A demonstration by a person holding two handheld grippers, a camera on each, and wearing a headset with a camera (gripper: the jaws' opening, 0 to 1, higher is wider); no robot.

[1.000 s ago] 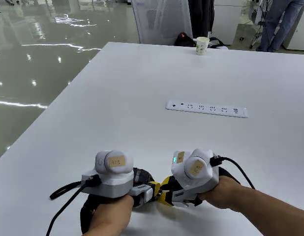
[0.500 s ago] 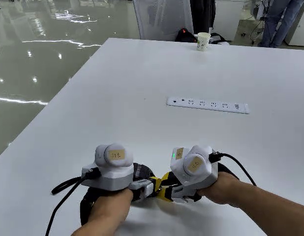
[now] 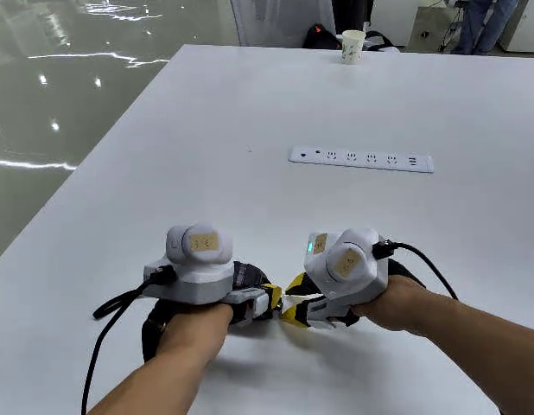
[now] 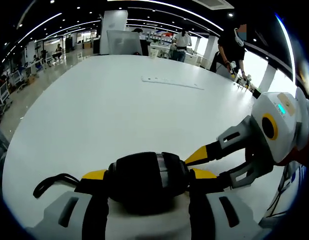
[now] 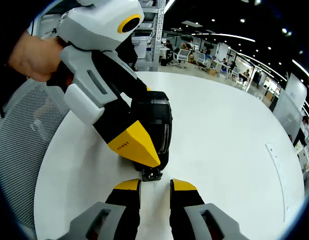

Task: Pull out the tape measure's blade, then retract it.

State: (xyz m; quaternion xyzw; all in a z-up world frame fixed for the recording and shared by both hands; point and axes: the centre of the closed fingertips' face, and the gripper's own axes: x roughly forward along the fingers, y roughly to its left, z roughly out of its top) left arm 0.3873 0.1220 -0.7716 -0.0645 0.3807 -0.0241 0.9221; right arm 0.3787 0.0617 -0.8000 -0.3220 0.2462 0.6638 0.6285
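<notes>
My left tongs (image 3: 265, 298) and right tongs (image 5: 154, 186) have white bodies, black jaws and yellow tips. Each carries a tan sticker (image 3: 203, 242) on top, and the right one shows a small green light (image 3: 310, 247). The tape measure (image 5: 153, 125) is black. Black cables (image 3: 111, 320) trail over the white desk (image 3: 250, 112). The power strip (image 3: 362, 159) is white with dark sockets. The paper cup (image 3: 352, 46) is white with a green print.

A white surface (image 3: 189, 130) carries a long white power strip (image 3: 361, 159) lying flat partway across — and a paper cup (image 3: 352, 46) upright near the far edge, well apart; glossy floor (image 3: 51, 95) on the left reflects ceiling lights
</notes>
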